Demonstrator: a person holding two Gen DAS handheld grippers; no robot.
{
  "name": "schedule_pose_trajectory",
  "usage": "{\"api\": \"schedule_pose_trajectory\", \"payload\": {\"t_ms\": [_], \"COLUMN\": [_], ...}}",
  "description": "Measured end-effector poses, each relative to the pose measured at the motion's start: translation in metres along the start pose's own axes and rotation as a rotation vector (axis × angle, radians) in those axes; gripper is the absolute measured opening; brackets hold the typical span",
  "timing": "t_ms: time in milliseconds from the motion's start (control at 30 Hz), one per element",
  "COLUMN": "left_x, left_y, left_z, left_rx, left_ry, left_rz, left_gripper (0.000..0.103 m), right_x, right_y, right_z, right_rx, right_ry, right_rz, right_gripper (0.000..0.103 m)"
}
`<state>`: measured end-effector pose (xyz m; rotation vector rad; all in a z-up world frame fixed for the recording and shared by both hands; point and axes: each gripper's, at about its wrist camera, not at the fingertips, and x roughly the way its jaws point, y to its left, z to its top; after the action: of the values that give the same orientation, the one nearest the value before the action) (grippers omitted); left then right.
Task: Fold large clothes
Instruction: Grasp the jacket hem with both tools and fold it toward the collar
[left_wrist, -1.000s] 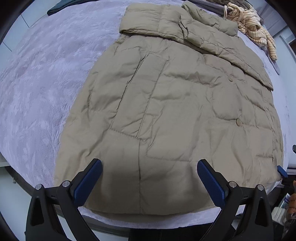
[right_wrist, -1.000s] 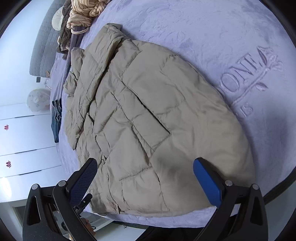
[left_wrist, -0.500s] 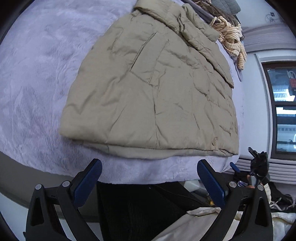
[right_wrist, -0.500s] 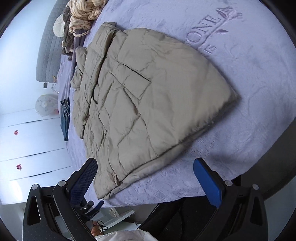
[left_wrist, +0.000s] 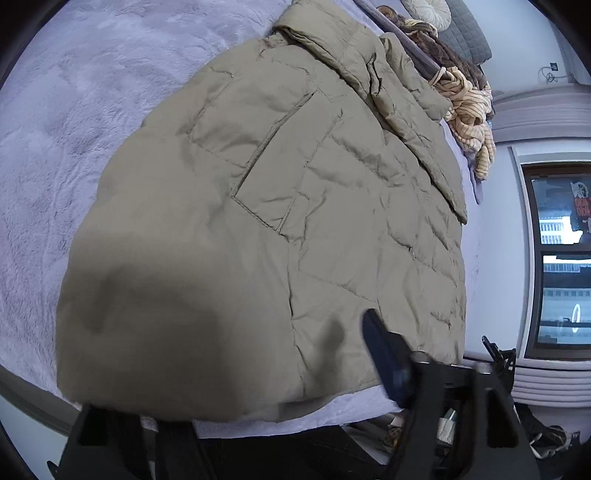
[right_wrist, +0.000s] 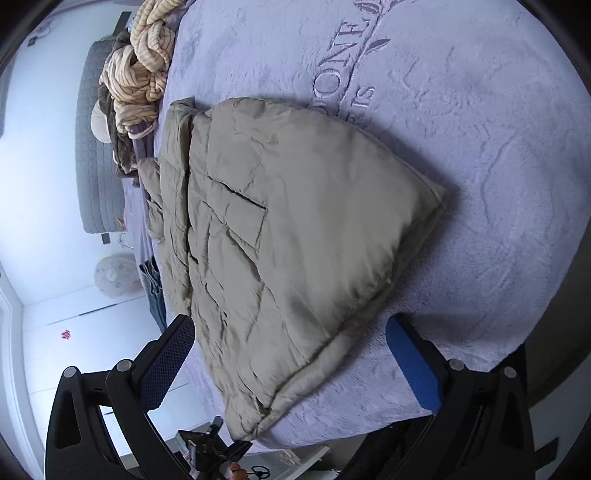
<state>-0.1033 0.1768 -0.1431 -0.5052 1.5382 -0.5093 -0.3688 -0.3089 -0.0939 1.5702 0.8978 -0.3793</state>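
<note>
A large beige quilted jacket (left_wrist: 277, 206) lies flat on the lavender blanket, hem toward me; it also shows in the right wrist view (right_wrist: 295, 236). My left gripper (left_wrist: 258, 376) is open at the hem's near edge: the jacket covers its left finger, and its right finger (left_wrist: 388, 365) rests on top of the fabric. My right gripper (right_wrist: 291, 354) is open and empty, its fingers straddling the hem's other end just above the fabric.
The lavender blanket (right_wrist: 480, 129) with embroidered lettering covers the bed. A striped cream garment pile (right_wrist: 140, 74) and a grey headboard (right_wrist: 92, 147) lie at the far end. A window (left_wrist: 557, 258) stands to the right. The bed's edge is just below the hem.
Both grippers have moved in toward the jacket's hem. The left one has slid under the hem's edge, so the fabric now covers its left finger.
</note>
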Motion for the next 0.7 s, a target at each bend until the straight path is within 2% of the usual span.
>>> {"api": "schedule_pose_trajectory", "payload": {"t_ms": [33, 67, 100, 133, 167, 200, 233, 433, 567, 700], "left_x": [0.003, 0.002, -0.001, -0.006, -0.011, -0.016, -0.020, -0.049, -0.067, -0.081], "left_y": [-0.001, -0.002, -0.003, -0.005, -0.007, -0.009, -0.013, -0.041, -0.063, -0.085], "left_z": [0.002, 0.003, 0.004, 0.005, 0.005, 0.005, 0.006, 0.018, 0.034, 0.056], "left_rx": [0.009, 0.017, 0.027, 0.041, 0.054, 0.069, 0.087, 0.202, 0.257, 0.269], "left_ry": [0.011, 0.010, -0.006, -0.027, -0.040, -0.051, -0.063, -0.141, -0.209, -0.278], "left_rz": [0.010, 0.014, 0.014, 0.010, 0.006, 0.006, 0.009, 0.027, 0.040, 0.050], "left_gripper": [0.025, 0.017, 0.017, 0.017, 0.014, 0.013, 0.013, 0.013, 0.013, 0.013], "right_x": [0.003, 0.006, 0.011, 0.014, 0.017, 0.020, 0.021, 0.017, 0.013, 0.012], "right_y": [0.001, 0.002, 0.004, 0.005, 0.006, 0.008, 0.011, 0.041, 0.075, 0.122], "right_z": [0.001, 0.001, 0.002, 0.000, 0.000, -0.002, -0.003, 0.000, 0.010, 0.023], "right_rx": [0.004, 0.007, 0.010, 0.010, 0.002, -0.014, -0.032, -0.160, -0.268, -0.378], "right_ry": [0.002, 0.009, 0.022, 0.036, 0.050, 0.060, 0.057, 0.046, 0.040, 0.026], "right_rz": [0.011, 0.016, 0.012, 0.002, -0.015, -0.045, -0.070, -0.112, -0.129, -0.129], "right_gripper": [0.099, 0.090, 0.076, 0.068, 0.046, 0.017, 0.010, 0.008, 0.008, 0.008]}}
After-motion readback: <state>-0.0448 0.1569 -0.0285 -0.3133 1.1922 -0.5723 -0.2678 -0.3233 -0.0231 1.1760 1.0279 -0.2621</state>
